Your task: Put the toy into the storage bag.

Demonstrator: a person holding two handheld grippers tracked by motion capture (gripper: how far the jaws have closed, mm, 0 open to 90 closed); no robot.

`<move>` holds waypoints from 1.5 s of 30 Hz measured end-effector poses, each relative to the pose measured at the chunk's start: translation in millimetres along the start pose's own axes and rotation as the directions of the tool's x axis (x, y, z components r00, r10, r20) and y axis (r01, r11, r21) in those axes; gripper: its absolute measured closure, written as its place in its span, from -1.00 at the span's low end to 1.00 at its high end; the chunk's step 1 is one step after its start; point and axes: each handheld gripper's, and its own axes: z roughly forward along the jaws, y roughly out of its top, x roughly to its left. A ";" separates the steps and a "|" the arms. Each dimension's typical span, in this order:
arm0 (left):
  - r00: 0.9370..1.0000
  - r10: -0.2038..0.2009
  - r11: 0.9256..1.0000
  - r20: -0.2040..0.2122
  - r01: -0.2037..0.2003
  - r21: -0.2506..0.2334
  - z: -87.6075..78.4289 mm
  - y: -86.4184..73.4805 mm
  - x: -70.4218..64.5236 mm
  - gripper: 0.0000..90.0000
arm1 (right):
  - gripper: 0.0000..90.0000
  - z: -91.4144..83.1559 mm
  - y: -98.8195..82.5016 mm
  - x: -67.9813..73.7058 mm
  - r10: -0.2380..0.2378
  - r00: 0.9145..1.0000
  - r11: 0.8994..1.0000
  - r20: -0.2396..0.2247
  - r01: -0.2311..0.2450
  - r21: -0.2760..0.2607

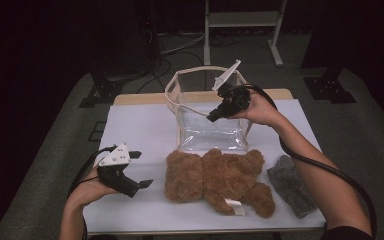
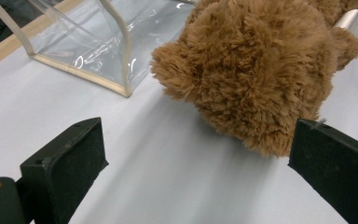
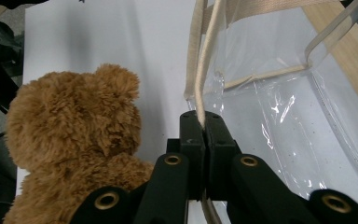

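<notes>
The white table (image 1: 140, 125) carries everything, and largest on it is the clear plastic bag (image 1: 210, 127) with its beige trim, standing open at the far middle. Just in front of it, touching or nearly touching its front wall, lies the brown teddy bear (image 1: 215, 180), flat on the table, with a grey woolly item (image 1: 292, 185) just beside it on the right. The right gripper (image 1: 214, 117) has its jaws pinched tight on the bag's beige rim strap (image 3: 204, 93), holding the mouth up. The left gripper (image 1: 141, 170) hovers near the bear's left end with its jaws spread wide and nothing between them; the bear's fur (image 2: 256, 70) sits just ahead of them. The likely risk is that the thin strap slips out of the right grip, letting the floppy bag sag shut as the bear is brought over; a shallow bite on the soft fur could also let the bear droop and catch on the rim
</notes>
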 end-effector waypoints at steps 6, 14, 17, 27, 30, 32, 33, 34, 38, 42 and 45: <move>1.000 -0.002 1.000 0.000 0.002 0.000 0.1 -0.2 0.0 -0.93 | 0.93 -0.9 -1.4 10.4 -0.015 1.000 1.000 -0.011 0.015 -0.004; 1.000 -0.001 1.000 0.000 0.001 0.000 -0.2 0.5 -0.4 -0.93 | 0.93 -1.8 -4.1 20.2 -0.027 0.999 1.000 -0.027 0.026 -0.013; 1.000 -0.001 1.000 0.000 0.001 0.001 -0.4 0.5 -0.5 -0.93 | 0.93 -1.7 -4.2 24.2 -0.032 0.999 0.999 -0.032 0.031 -0.015; 1.000 0.003 1.000 0.003 -0.003 0.003 0.3 1.3 -1.5 -0.93 | 0.93 -1.4 -5.9 32.4 -0.041 0.998 0.999 -0.039 0.040 -0.018; 1.000 0.005 1.000 0.005 -0.005 0.005 0.6 1.3 -1.7 -0.93 | 0.93 -2.6 -7.4 30.4 -0.029 0.999 0.999 -0.036 0.029 -0.022; 1.000 0.003 1.000 0.005 -0.003 0.005 0.9 1.0 -1.5 -0.93 | 0.91 -3.7 -7.9 28.6 -0.020 0.999 0.999 -0.031 0.019 -0.027; 1.000 0.005 1.000 0.005 -0.005 0.006 0.8 0.9 -1.4 -0.93 | 0.85 -4.4 -7.9 28.0 -0.015 1.000 0.999 -0.024 0.014 -0.029; 1.000 0.004 1.000 0.005 -0.004 0.005 0.8 0.8 -1.3 -0.93 | 0.76 -5.1 -8.0 27.1 -0.013 1.000 0.999 -0.027 0.012 -0.034; 1.000 0.000 1.000 0.005 0.000 0.003 1.1 0.1 -0.7 -0.93 | 0.44 -14.8 -9.3 25.9 0.004 1.000 0.998 -0.029 -0.006 -0.061; 1.000 0.002 1.000 0.007 -0.002 0.009 2.4 -0.3 -0.4 -0.93 | 0.14 -28.3 -10.5 28.0 0.006 1.000 0.995 -0.025 -0.009 -0.104; 1.000 0.001 1.000 0.008 -0.002 0.008 2.8 -0.2 -0.5 -0.93 | 0.01 -37.8 -10.5 32.7 0.001 1.000 0.992 -0.021 -0.004 -0.126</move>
